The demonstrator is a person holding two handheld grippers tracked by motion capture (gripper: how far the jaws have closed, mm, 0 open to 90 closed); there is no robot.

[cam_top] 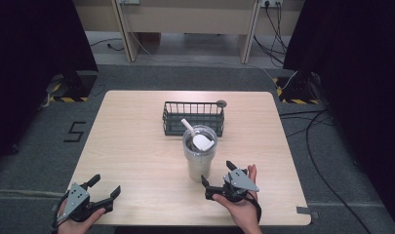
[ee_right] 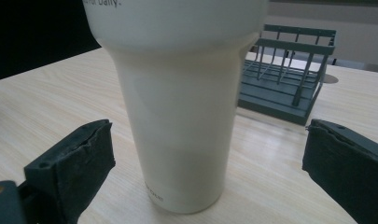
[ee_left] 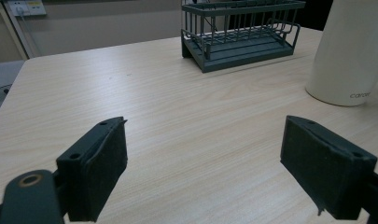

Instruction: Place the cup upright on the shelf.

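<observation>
- Your right gripper (cam_top: 218, 181) sits just in front of the tumbler (cam_top: 199, 153), jaws spread wide and apart from its wall. In the right gripper view the cream tumbler (ee_right: 179, 107) stands between the two pads, which suggests you have lined up for a grasp around its narrow lower body.
- Your left gripper (cam_top: 103, 190) rests near the front left corner of the surface (cam_top: 131, 146), jaws wide and holding nothing, well apart from the cup. It looks parked.
- The tumbler stands upright near the middle of the surface, just in front of the wire rack (cam_top: 193, 117).
- Inside the tumbler you can see a white straw (cam_top: 187, 128) leaning toward the rack and a white piece (cam_top: 203, 142); what else it holds, I cannot tell.
- The rack looks empty.
</observation>
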